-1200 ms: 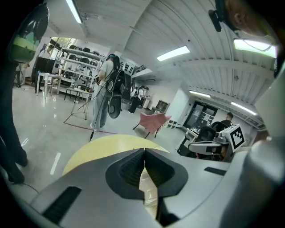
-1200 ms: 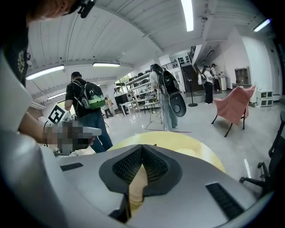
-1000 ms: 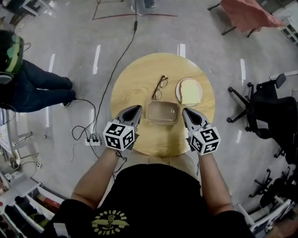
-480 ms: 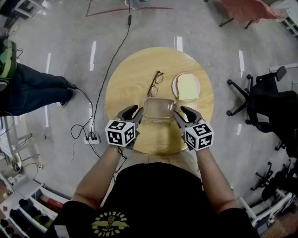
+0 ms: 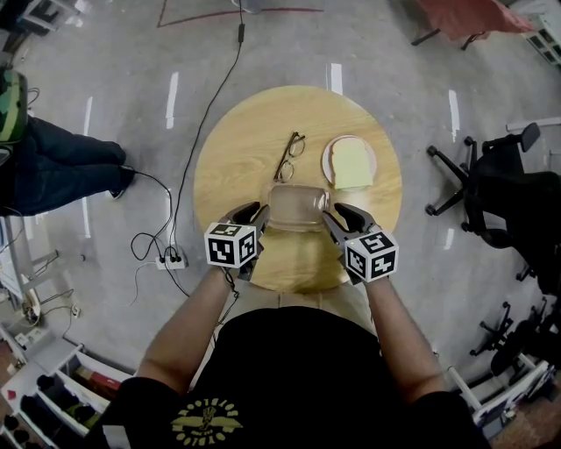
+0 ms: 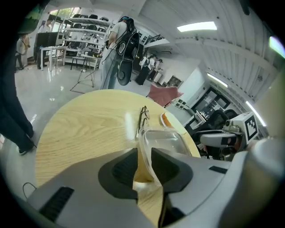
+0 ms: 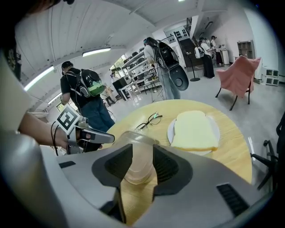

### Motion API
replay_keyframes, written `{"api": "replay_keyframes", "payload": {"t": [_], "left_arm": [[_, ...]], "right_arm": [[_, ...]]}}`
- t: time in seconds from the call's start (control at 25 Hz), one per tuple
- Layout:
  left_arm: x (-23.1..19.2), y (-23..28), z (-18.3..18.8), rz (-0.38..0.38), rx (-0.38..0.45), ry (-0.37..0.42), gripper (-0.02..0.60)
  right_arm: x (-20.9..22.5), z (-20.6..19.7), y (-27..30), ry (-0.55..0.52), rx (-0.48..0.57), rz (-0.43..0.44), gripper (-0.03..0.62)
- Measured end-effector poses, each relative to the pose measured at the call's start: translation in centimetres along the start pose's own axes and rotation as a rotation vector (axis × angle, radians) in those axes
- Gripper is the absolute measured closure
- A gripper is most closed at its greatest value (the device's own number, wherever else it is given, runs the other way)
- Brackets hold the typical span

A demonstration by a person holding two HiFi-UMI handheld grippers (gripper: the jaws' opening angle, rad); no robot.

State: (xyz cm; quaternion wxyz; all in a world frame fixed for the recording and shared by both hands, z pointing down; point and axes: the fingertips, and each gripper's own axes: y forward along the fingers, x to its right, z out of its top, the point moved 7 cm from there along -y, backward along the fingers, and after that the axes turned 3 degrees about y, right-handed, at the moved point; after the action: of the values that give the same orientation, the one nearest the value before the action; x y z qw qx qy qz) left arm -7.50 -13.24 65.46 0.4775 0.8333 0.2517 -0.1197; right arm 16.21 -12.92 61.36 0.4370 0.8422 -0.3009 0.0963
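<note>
A clear plastic container [image 5: 296, 206] sits on the round wooden table [image 5: 237, 149], between my two grippers. My left gripper [image 5: 254, 213] is shut on its left rim, and in the left gripper view the thin clear wall [image 6: 164, 140] runs between the pads of that gripper [image 6: 143, 156]. The right gripper [image 5: 331, 215] is shut on the right end; there the container's rounded corner [image 7: 133, 138] fills the gap of the gripper [image 7: 142, 153]. Beyond the container lie folded glasses [image 5: 292, 156] and a white plate [image 5: 326, 162] with a bread slice [image 5: 352, 163].
A person in dark trousers [image 5: 53, 167] stands left of the table. A black cable [image 5: 206, 131] runs across the floor to a power strip [image 5: 171, 260]. A black office chair [image 5: 491, 193] is to the right and a pink chair [image 5: 469, 13] far right. More people stand among the shelves [image 7: 87, 95].
Both grippers were shut on nothing and short of the container. They have moved forward and inward, and each now has an end of the container between its jaws.
</note>
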Motion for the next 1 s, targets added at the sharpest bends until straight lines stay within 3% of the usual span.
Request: {"api": "replay_keyframes", "payload": {"t": [0.24, 0.8, 1.0], "left_arm": [[-0.1, 0.2, 0.0, -0.026, 0.0, -0.029, 0.512], [-0.9, 0.1, -0.1, -0.102, 0.017, -0.121, 0.517], [-0.8, 0.2, -0.1, -0.103, 0.016, -0.114, 0.517]], "right_arm": [[0.0, -0.6, 0.7, 0.067, -0.014, 0.032, 0.437], [0.7, -1.6, 1.4, 0.127, -0.036, 0.009, 0.437], [1.2, -2.0, 1.6, 0.148, -0.046, -0.012, 0.436]]}}
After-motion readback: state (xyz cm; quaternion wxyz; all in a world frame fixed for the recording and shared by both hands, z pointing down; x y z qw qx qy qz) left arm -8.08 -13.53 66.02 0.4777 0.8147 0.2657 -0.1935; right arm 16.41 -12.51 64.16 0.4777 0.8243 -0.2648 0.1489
